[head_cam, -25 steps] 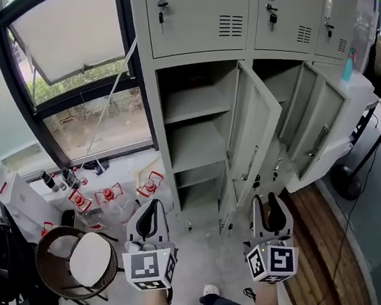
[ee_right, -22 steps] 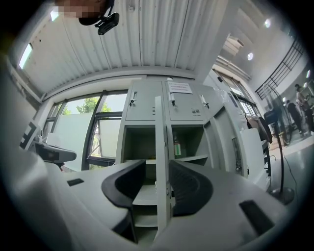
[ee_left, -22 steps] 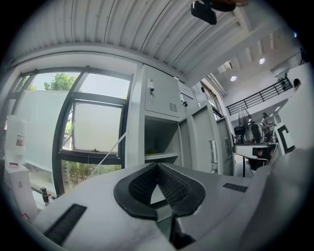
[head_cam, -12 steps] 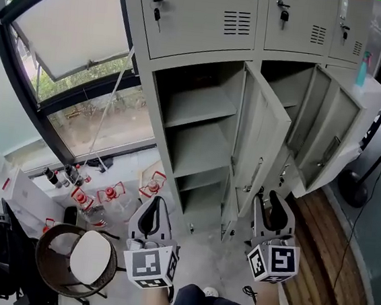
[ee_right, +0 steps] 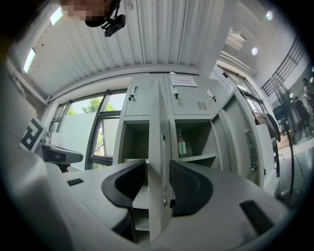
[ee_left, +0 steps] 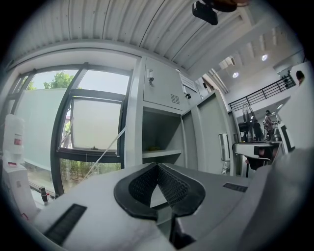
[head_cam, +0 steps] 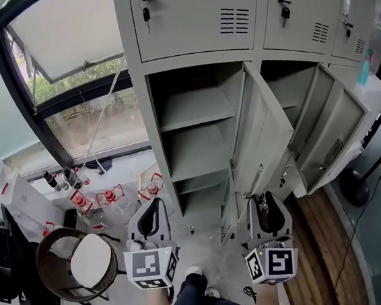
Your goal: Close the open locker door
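Observation:
The grey locker bank has a middle compartment (head_cam: pixel 192 135) standing open, and its door (head_cam: pixel 262 142) swings out towards me. My right gripper (head_cam: pixel 267 205) is open just below the door's latch edge. In the right gripper view that door edge (ee_right: pixel 159 142) stands upright between the two jaws of the right gripper (ee_right: pixel 158 169); I cannot tell whether a pad touches it. My left gripper (head_cam: pixel 152 209) is shut on nothing, low in front of the open compartment. In the left gripper view the left gripper (ee_left: pixel 157 166) points at the shelves, with the door (ee_left: pixel 211 132) to the right.
A second locker door (head_cam: pixel 324 139) stands open further right, and a bottle (ee_right: pixel 181 144) sits on a shelf behind it. A tilted window (head_cam: pixel 66 47) is at the left. Red-capped bottles (head_cam: pixel 108 194) and a round stool (head_cam: pixel 74 261) stand on the floor to the left.
Both grippers have moved closer to the lockers. The right gripper's tips now reach the open door's lower latch edge. Neither gripper's jaws have changed.

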The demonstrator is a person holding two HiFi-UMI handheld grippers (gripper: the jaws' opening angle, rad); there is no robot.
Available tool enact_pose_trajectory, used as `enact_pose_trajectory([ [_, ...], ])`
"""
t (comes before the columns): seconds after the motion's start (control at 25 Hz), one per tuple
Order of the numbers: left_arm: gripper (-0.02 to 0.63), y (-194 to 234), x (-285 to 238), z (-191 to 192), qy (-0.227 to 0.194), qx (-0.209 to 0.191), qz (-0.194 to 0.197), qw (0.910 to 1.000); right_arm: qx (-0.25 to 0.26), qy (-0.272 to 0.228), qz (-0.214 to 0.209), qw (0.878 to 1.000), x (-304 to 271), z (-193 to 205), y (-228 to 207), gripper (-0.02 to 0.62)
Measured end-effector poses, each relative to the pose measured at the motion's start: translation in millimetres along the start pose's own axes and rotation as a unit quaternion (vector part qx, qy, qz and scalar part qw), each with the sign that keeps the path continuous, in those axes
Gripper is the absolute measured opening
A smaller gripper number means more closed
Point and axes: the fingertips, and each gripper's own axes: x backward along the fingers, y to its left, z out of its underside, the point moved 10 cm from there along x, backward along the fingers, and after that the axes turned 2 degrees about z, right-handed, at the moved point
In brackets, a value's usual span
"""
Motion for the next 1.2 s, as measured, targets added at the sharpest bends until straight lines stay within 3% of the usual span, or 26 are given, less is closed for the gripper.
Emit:
enact_pose_trajectory([
  [0.08, 0.005, -0.5, -7.1, 0.0, 0.000, 0.001, 0.004, 1.0000, 0.001, 0.004, -0.005, 1.000, -5.0, 0.9, -0.8, 0.214],
  [0.68, 0.005, -4.2, -41.8, 0.8, -0.003, 0.005, 0.037, 0.9993, 0.012, 0.002, -0.015, 1.000, -21.3, 0.8, -1.2, 0.215],
  [1.04, 0.005, 3.9, -38.7, 0.6, -0.005, 0.007, 0.030, 0.9995, 0.012, -0.001, -0.022, 1.000, -23.2, 0.5, 8.9, 0.128],
  [1.2, 0.005, 11.6, -32.2, 0.8, -0.006, 0.008, 0.020, 0.9998, 0.014, -0.001, -0.036, 0.999, -25.3, 1.0, 20.0, 0.126],
])
